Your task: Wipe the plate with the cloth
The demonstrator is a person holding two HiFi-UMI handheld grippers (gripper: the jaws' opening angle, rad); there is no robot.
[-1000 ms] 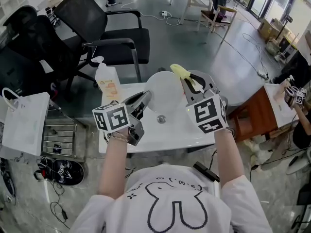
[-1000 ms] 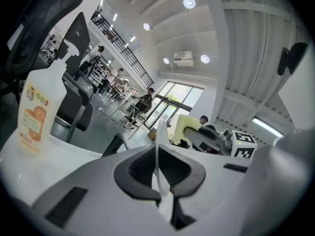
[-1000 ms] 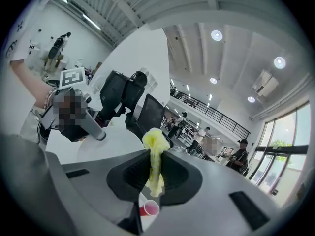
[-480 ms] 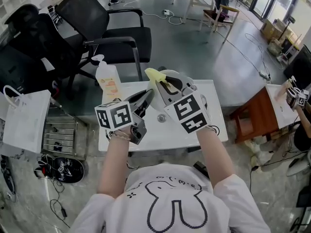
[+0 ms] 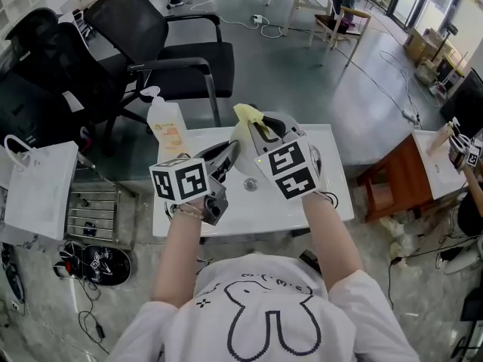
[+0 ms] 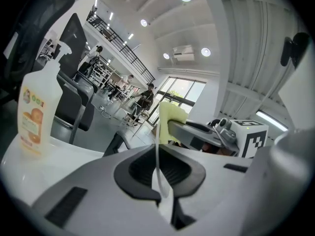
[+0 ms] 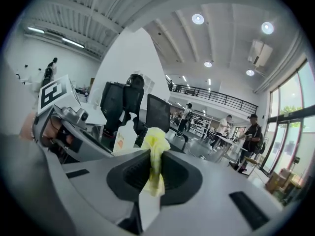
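Plate point(image 5: 241, 148) is off the table point(image 5: 226, 211), held up on edge at mid-frame in the head view.

Left to right:
- White bag point(image 5: 38, 191) on the floor, far left.
- Black chair point(image 5: 151, 44) behind the table.
- Pump bottle point(image 5: 167, 127) upright on the table's back left corner, well clear of the grippers.
- Left gripper point(image 5: 225, 155): jaws pressed together on the plate's rim. In its own view the plate runs as a thin white line straight up between the pads.
- Cloth point(image 5: 245, 114): yellow, bunched, sticking up out of the right gripper point(image 5: 260, 130), which has its jaws pinched on it. The free end is at the plate's top edge, on the right face side. Can't confirm contact from any view.
- Right gripper's body covers most of the plate in the head view, with its marker cube facing the camera.

Both grippers are above the table, close together, tips nearly meeting at the plate.
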